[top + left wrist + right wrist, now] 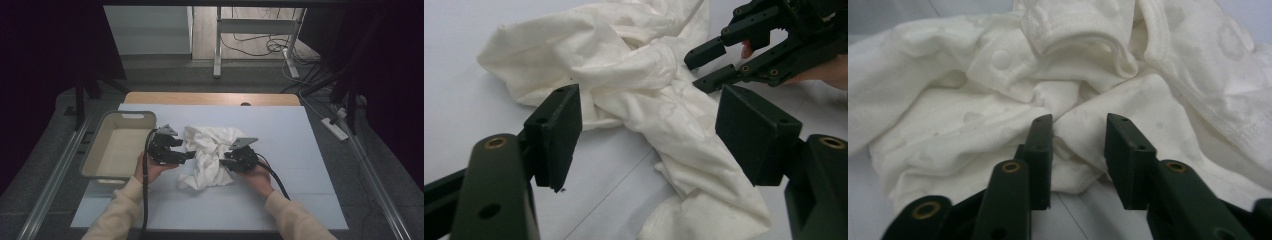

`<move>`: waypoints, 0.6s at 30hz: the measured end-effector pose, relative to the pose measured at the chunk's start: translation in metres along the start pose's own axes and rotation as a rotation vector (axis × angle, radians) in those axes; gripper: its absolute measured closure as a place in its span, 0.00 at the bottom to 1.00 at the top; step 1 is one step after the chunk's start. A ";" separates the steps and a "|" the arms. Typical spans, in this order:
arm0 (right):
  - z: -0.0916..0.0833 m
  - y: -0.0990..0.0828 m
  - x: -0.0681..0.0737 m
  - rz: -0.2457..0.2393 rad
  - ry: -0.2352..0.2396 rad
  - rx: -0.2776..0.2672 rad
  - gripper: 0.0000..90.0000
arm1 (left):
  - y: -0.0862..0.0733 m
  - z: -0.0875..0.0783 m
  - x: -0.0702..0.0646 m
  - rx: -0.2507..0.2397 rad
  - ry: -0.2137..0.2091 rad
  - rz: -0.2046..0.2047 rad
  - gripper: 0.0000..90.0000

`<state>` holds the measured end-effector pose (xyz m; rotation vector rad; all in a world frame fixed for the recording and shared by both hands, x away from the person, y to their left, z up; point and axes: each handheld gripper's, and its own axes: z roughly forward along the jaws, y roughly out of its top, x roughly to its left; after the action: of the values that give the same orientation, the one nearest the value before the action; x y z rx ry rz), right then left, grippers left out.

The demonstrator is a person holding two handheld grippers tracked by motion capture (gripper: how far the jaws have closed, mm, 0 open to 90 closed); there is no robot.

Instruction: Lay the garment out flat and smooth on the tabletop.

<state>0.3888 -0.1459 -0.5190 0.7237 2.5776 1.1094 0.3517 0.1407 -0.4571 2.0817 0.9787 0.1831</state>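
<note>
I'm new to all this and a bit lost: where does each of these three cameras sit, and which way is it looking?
High view: fixed above the person's side, facing forward and down on the table; forearms, left gripper and right gripper show.
Left gripper view: rides the left gripper, looking between its wide-apart jaws at the white cloth; the right gripper shows beyond.
Right gripper view: rides the right gripper, jaws narrowly apart at a fold of cloth.
Shared: all three show the cloth; the high and left gripper views share the right gripper.

Left gripper (186, 150): jaws wide apart, level, pointing right, held in left hand (150, 167). Right gripper (223, 159): jaws part-closed with a gap, pointing left, held in right hand (257, 176)
</note>
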 end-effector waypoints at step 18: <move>-0.002 -0.003 -0.008 0.014 0.022 0.029 0.98 | 0.001 0.002 -0.002 0.008 -0.002 0.006 0.30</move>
<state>0.3934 -0.1528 -0.5191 0.7414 2.6154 1.0927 0.3519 0.1379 -0.4579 2.0918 0.9737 0.1800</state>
